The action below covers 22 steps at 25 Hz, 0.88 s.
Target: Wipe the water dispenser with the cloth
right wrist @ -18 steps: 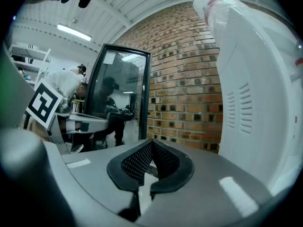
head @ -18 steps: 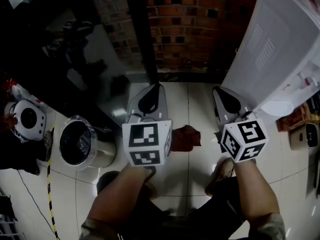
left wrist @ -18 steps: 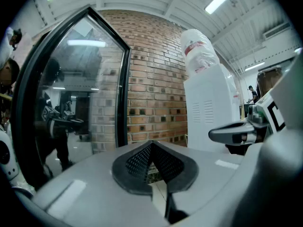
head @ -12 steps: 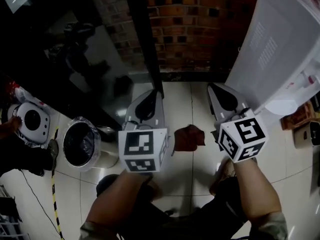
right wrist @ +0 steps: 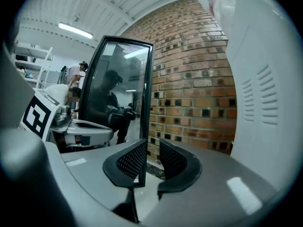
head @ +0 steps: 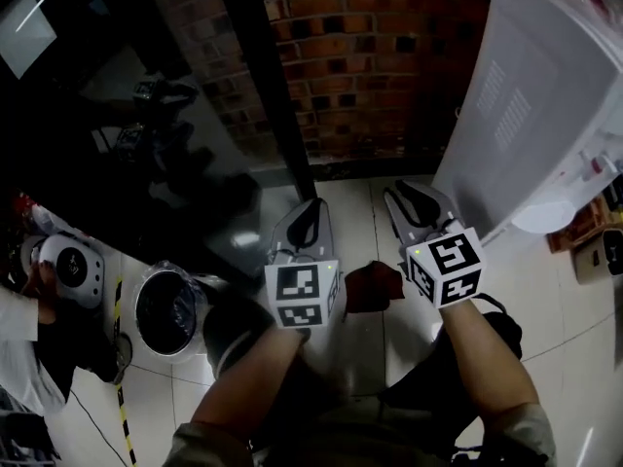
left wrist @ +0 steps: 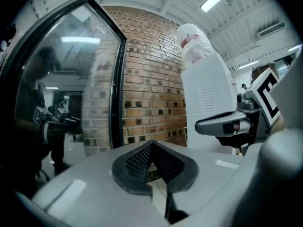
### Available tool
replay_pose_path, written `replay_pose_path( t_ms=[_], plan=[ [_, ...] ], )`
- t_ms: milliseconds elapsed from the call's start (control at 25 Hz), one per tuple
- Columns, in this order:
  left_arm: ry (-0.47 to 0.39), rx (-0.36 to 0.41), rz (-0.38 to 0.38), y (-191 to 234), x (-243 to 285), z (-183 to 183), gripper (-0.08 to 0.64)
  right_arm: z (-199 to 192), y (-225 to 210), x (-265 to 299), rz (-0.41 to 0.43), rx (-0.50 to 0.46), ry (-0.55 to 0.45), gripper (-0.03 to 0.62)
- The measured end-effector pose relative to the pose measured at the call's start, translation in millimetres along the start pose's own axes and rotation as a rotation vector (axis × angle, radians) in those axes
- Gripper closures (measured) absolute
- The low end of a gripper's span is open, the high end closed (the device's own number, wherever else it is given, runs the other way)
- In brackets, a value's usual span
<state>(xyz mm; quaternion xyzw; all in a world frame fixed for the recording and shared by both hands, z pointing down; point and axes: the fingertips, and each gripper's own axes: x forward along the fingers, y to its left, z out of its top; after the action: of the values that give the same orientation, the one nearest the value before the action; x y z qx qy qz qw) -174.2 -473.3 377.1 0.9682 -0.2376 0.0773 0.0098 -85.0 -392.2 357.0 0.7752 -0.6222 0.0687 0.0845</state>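
The white water dispenser [head: 531, 105] stands at the right against the brick wall, its bottle [left wrist: 194, 41] on top. A dark red cloth [head: 375, 285] appears to lie on the tiled floor, showing between my two grippers; neither holds it. My left gripper [head: 310, 224] points toward the wall, and its pads [left wrist: 137, 160] meet at the tips with nothing between them. My right gripper [head: 414, 202] is just left of the dispenser's side panel [right wrist: 265, 93]. Its pads [right wrist: 130, 161] stand a little apart, with only wall and floor seen through the gap.
A glass door with a black frame [head: 268, 95] stands left of the brick wall [head: 360, 56]. A round bin with a black liner [head: 167, 309] sits on the floor at the left. Farther left are a white round device [head: 73, 266] and a person's sleeve [head: 19, 343].
Both grippers have moved forward toward the brick wall and closer together. The bin and the dispenser have shifted in the head view as the person stepped forward.
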Motion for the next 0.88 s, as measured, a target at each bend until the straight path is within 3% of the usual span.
replay_pose_path(
  t_ms=[240,400,640,760,880],
  plan=[
    [0.031,-0.041,-0.019,1,30,-63,0.560,-65,13,28,-0.051,-0.021,0.105,0.425],
    [0.073,0.000,0.003,1,39,-105,0.560,-159,14,46,-0.087,0.003,0.256,0.348],
    [0.170,0.040,-0.024,-15,50,-172,0.560,-293,19,53,-0.056,0.076,0.471,0.250],
    [0.220,0.057,-0.054,-25,56,-201,0.560,-351,28,59,-0.007,0.101,0.568,0.174],
    [0.276,0.053,-0.060,-26,56,-224,0.560,-400,44,63,0.047,0.122,0.663,0.144]
  ],
)
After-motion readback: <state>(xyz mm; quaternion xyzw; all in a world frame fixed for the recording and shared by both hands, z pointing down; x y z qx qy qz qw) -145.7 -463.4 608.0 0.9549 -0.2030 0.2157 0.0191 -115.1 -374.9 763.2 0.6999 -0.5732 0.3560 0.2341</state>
